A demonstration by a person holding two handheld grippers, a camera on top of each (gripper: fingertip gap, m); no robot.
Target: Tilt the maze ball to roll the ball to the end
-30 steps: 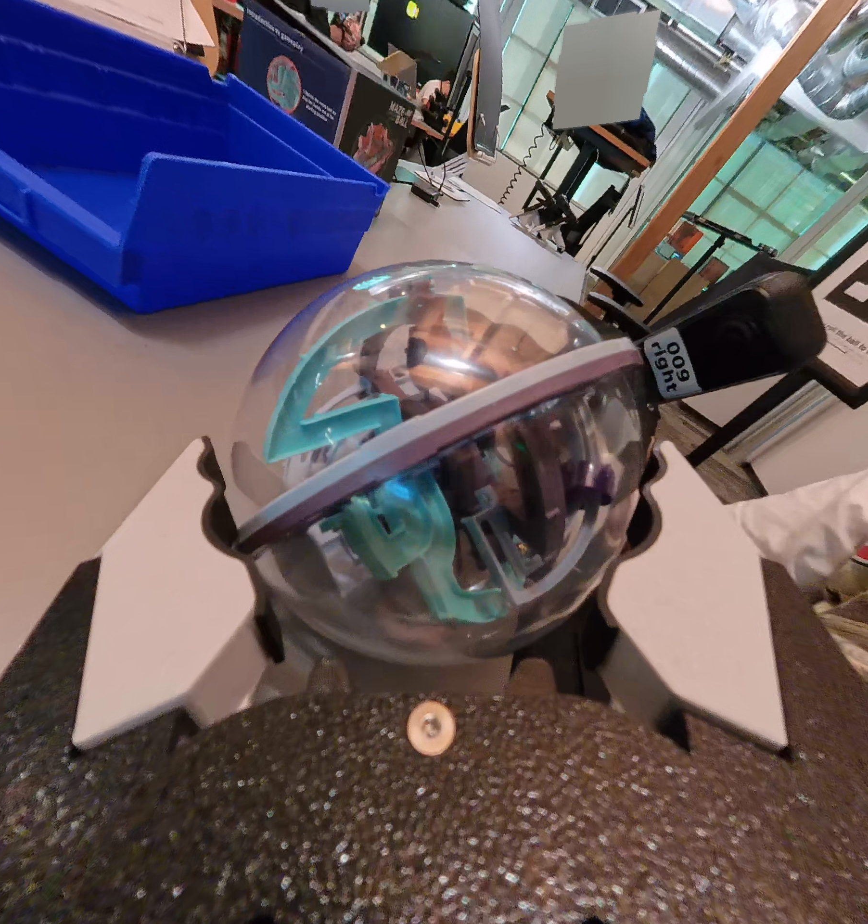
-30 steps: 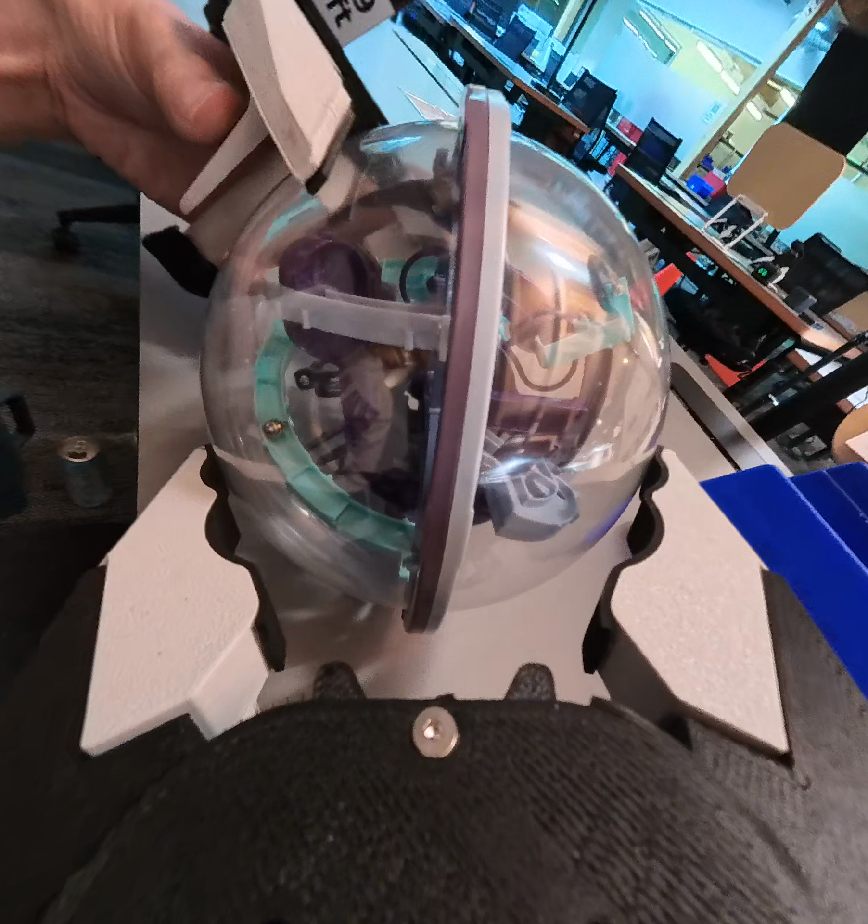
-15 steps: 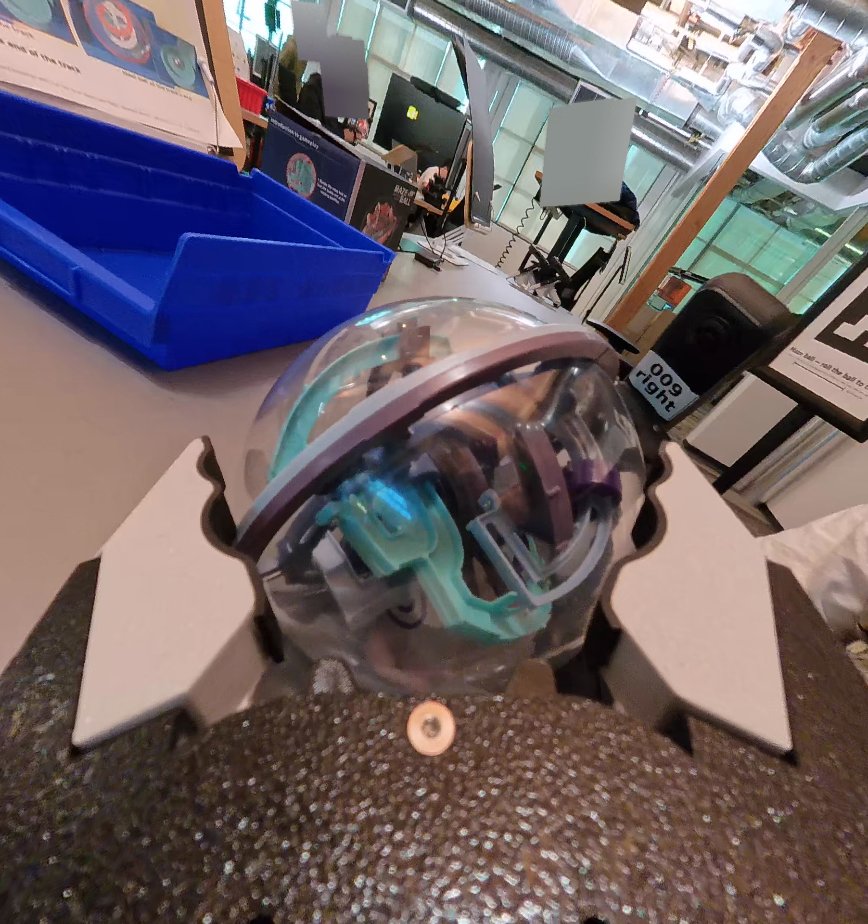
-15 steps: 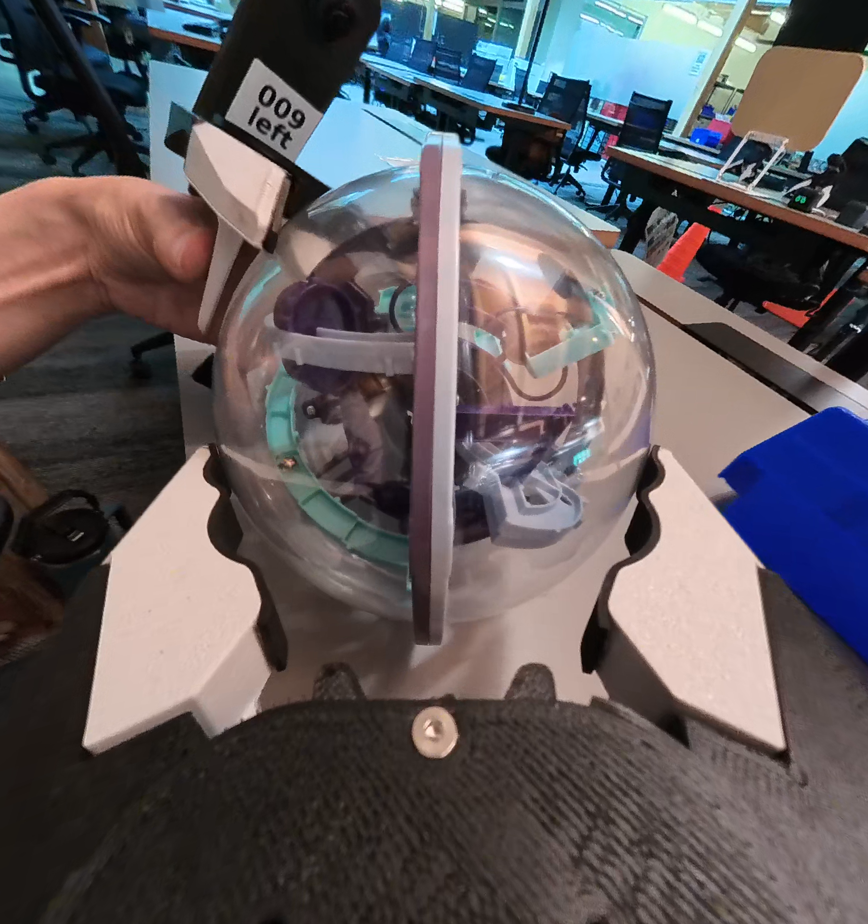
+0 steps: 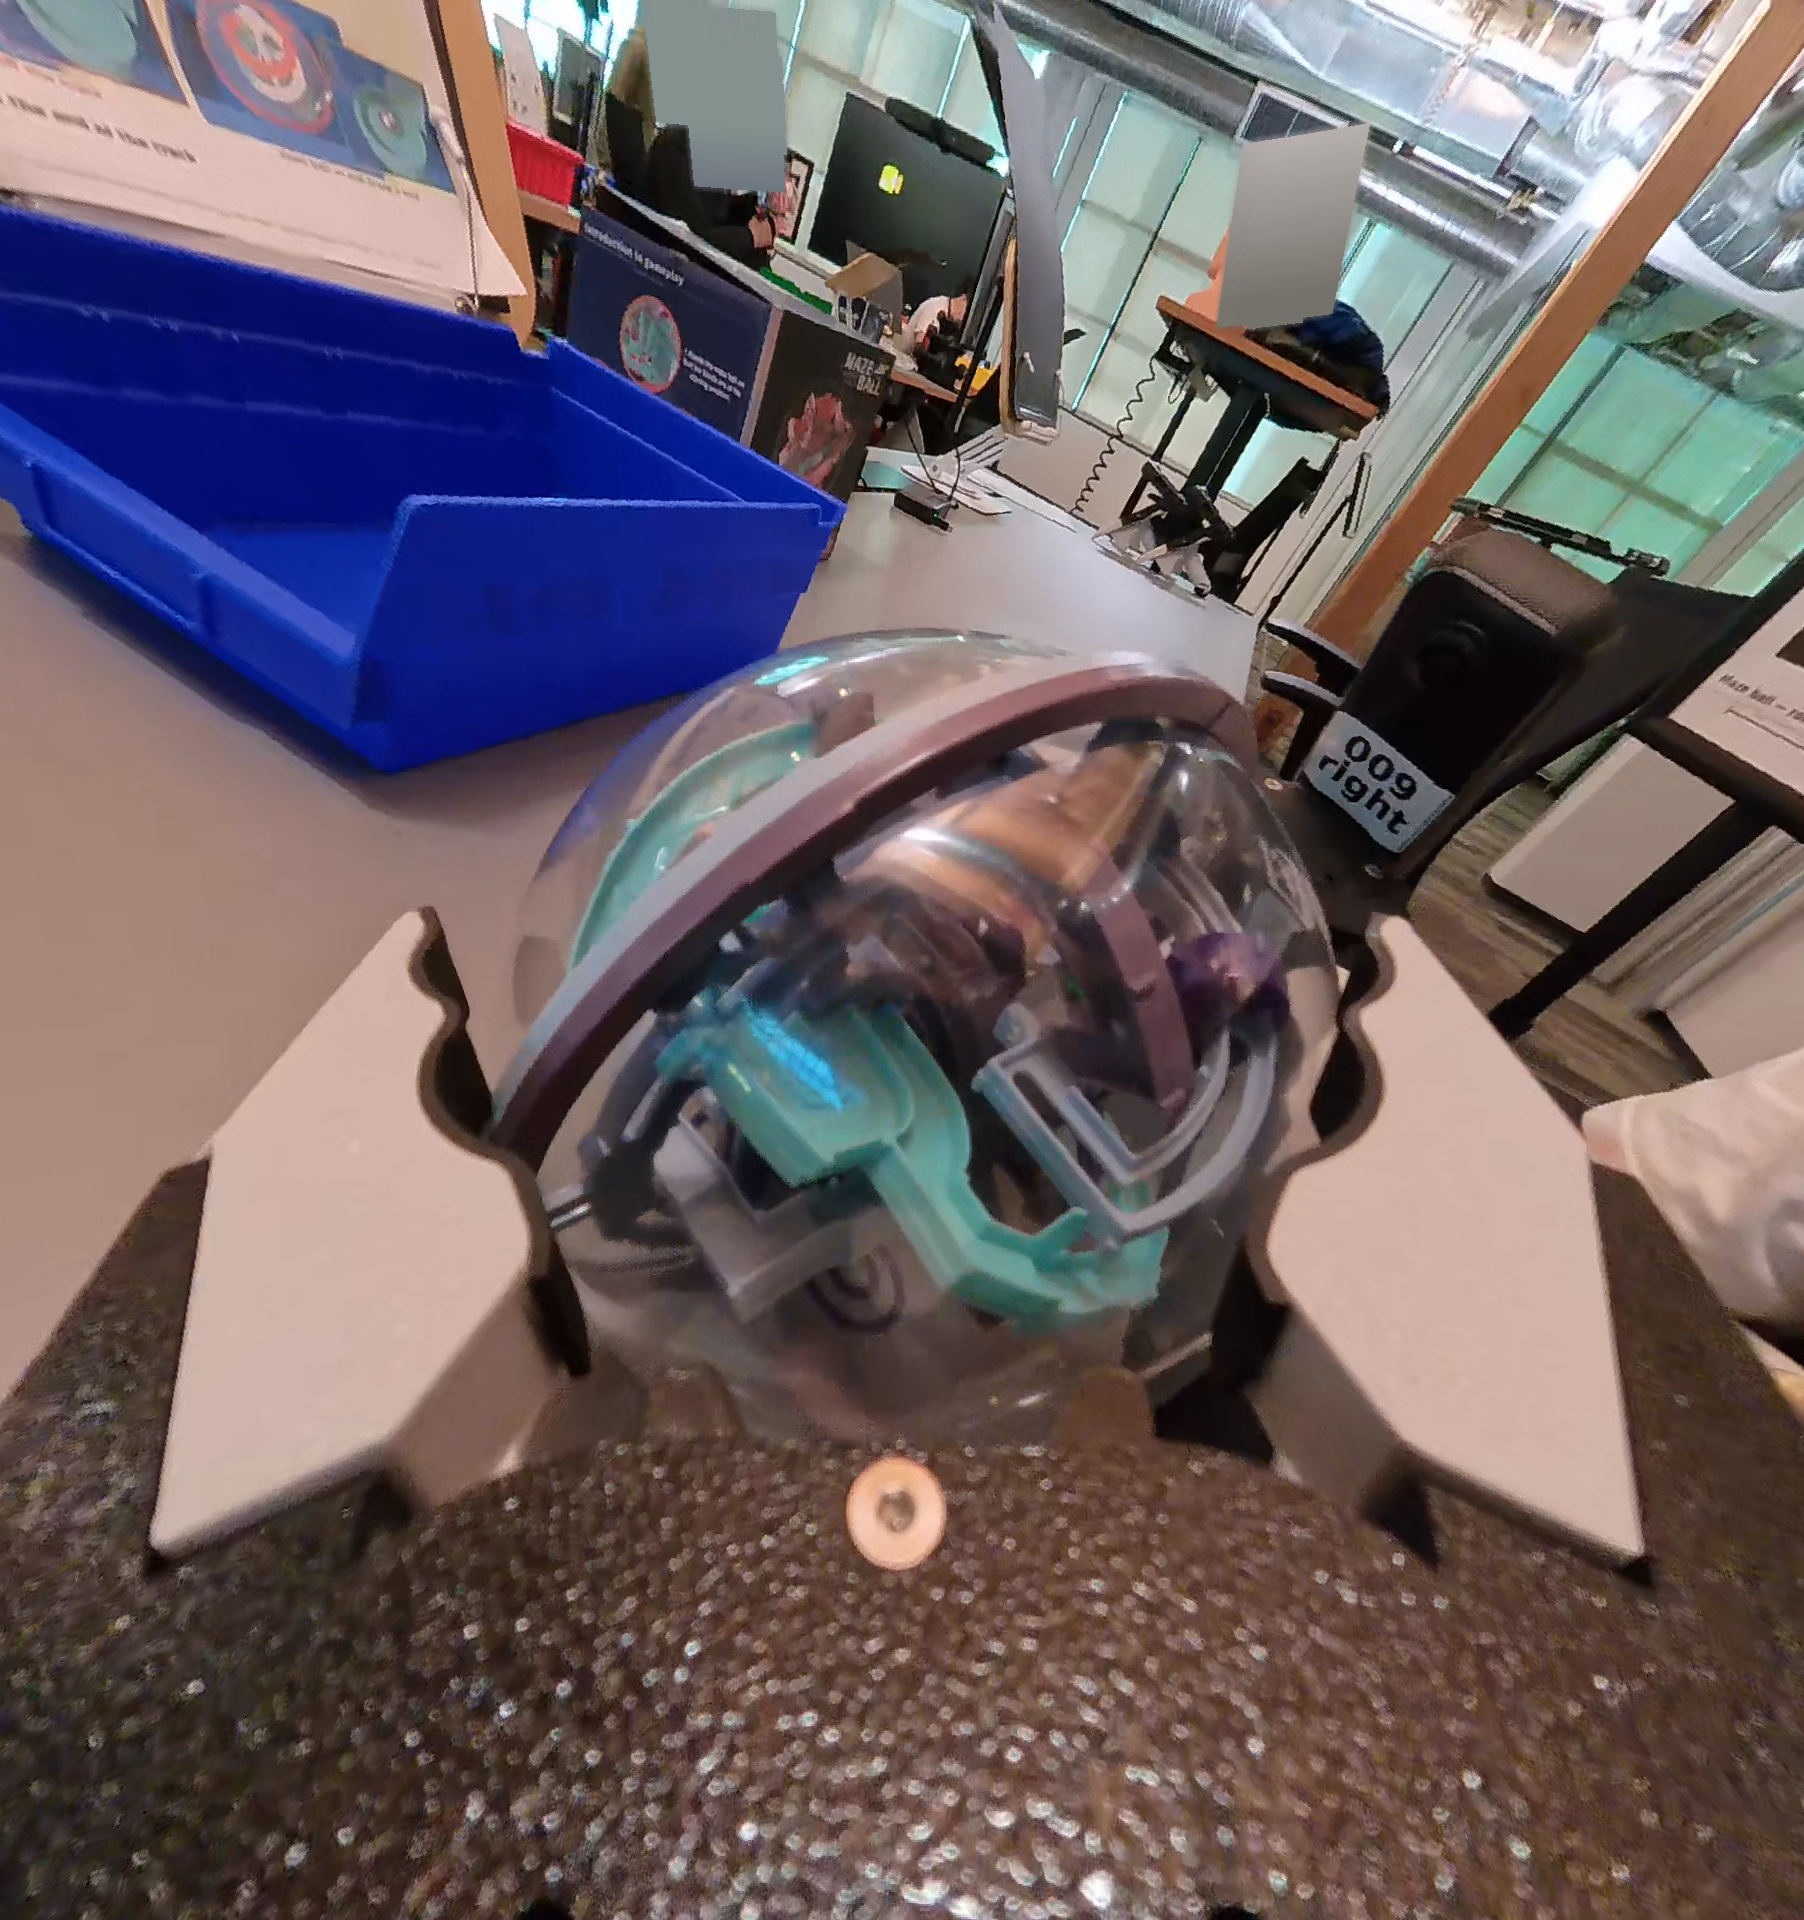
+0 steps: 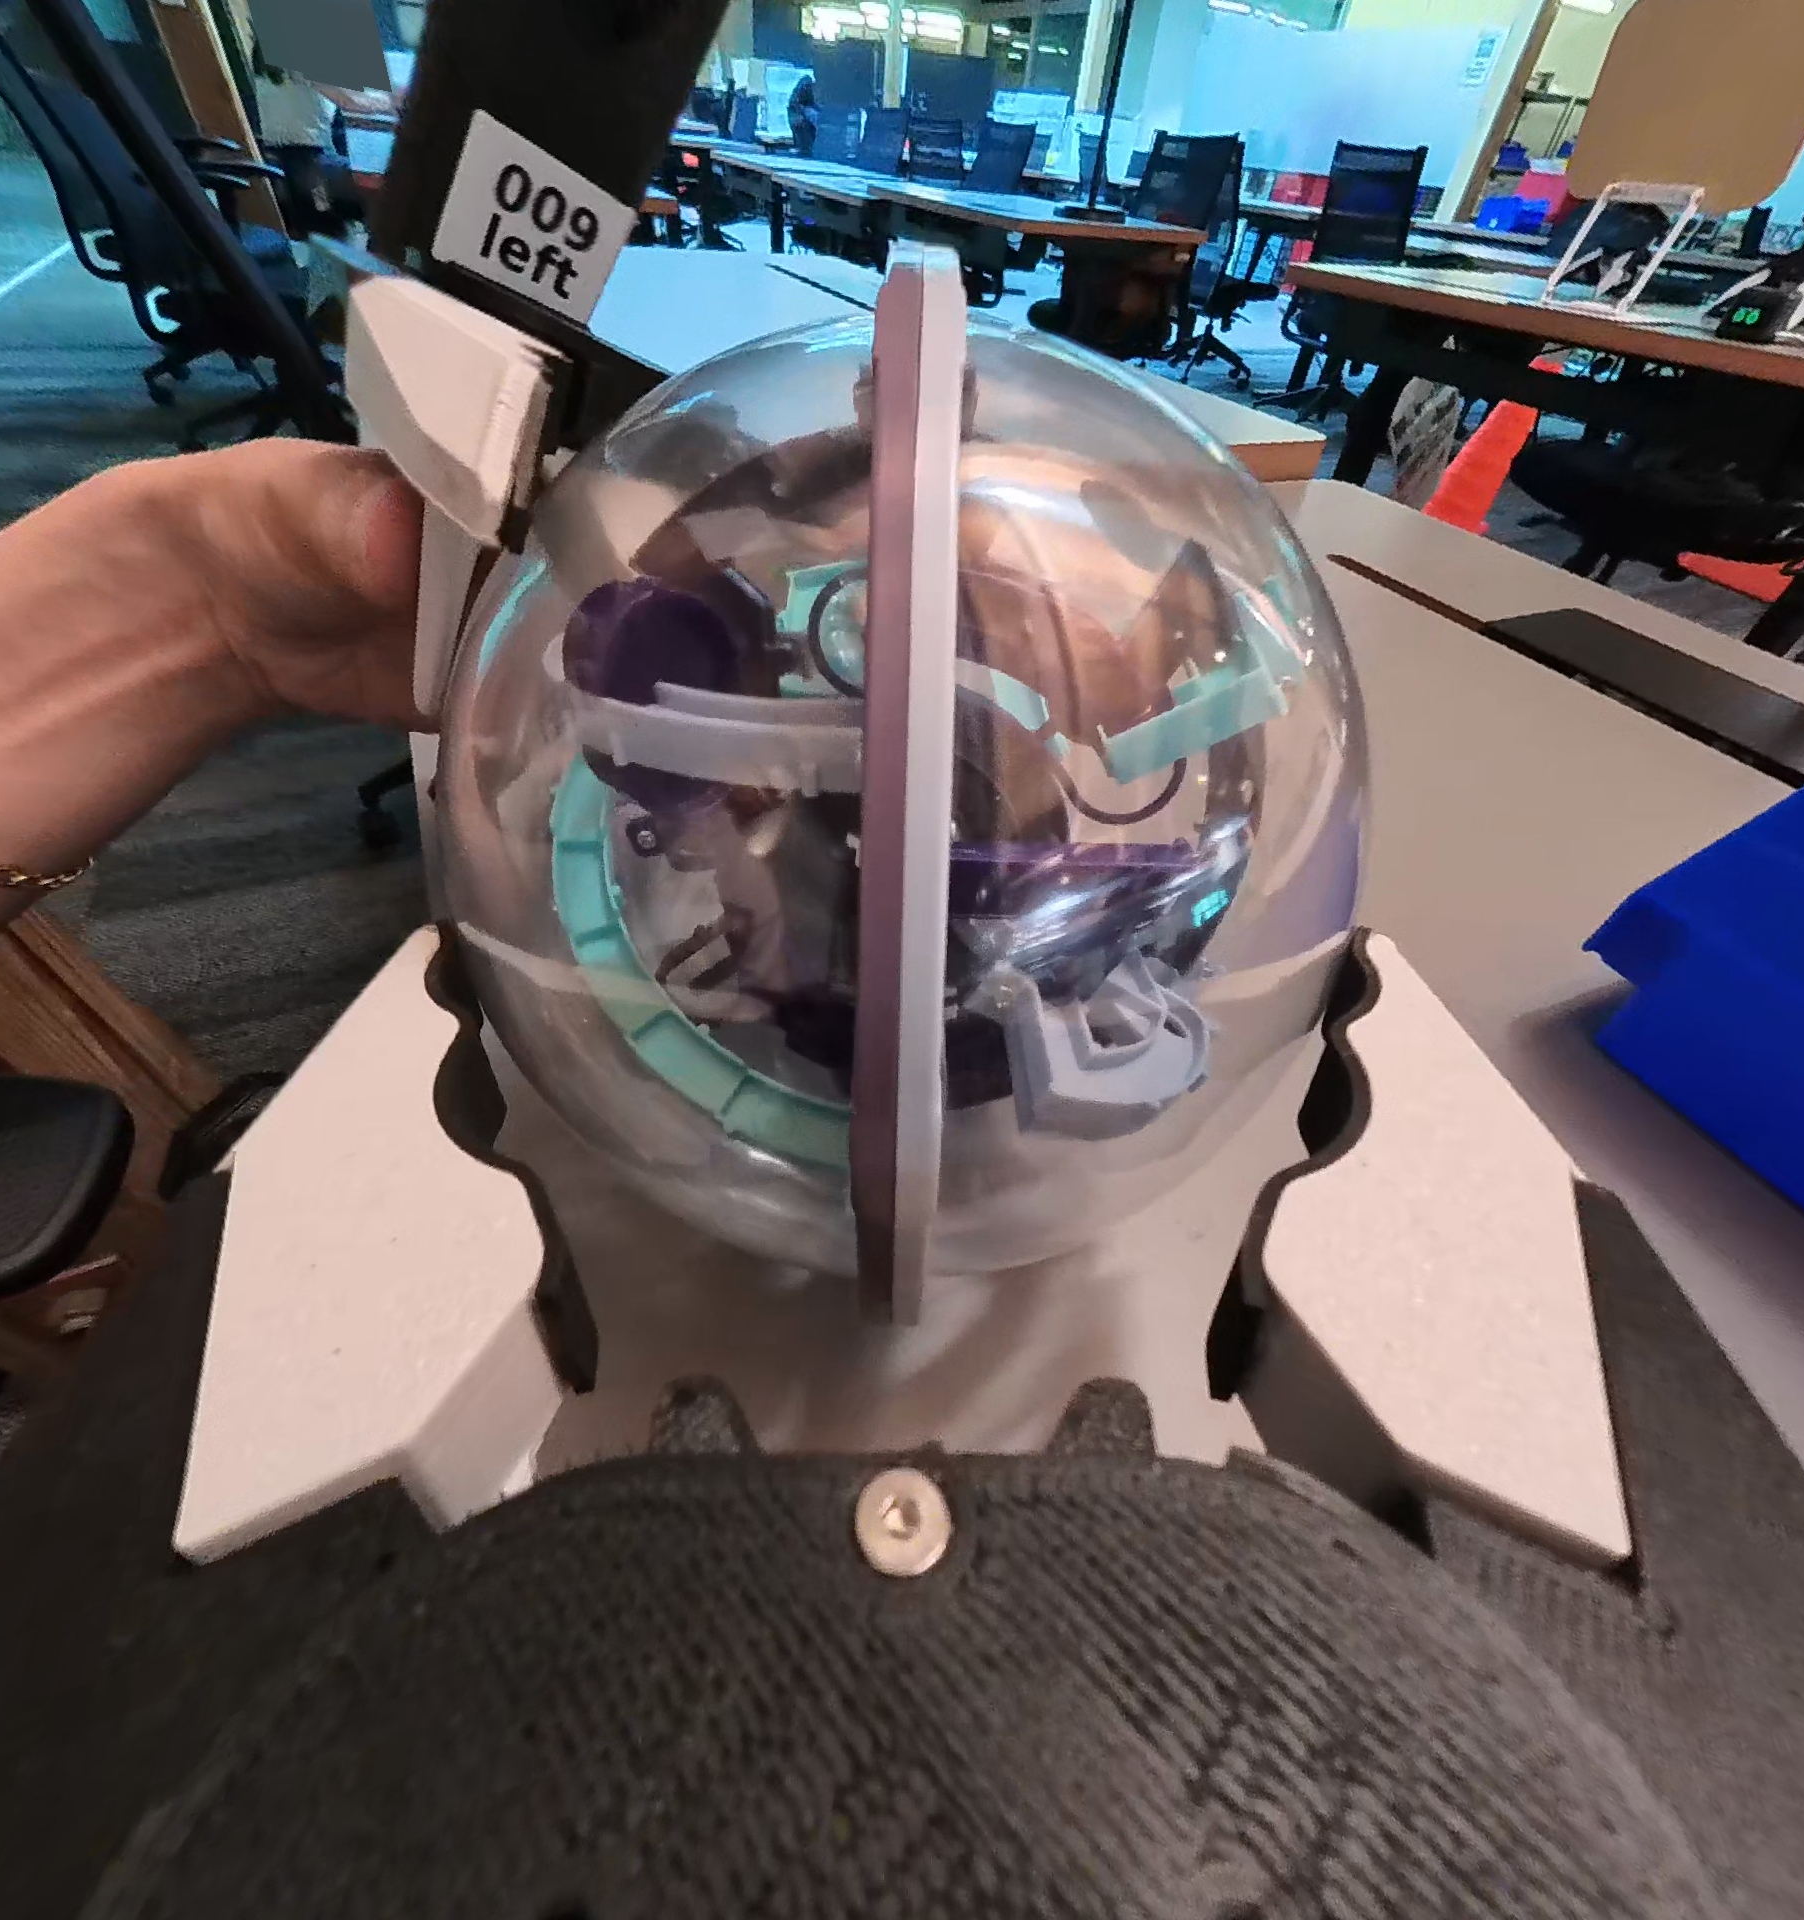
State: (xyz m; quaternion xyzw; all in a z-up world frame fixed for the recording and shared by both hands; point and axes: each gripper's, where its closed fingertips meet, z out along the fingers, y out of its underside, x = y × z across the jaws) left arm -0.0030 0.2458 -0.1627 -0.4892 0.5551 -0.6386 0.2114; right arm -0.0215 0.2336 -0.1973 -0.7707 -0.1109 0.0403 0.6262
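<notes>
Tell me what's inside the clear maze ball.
Inside the maze ball: teal, grey and purple track pieces. The small rolling ball cannot be picked out; the band hides the middle.

We list a blue bin point(image 5: 410, 540) on the grey surface point(image 5: 150, 831), a printed box point(image 5: 711, 353) behind it, office chairs point(image 6: 1365, 197) beyond.
</notes>
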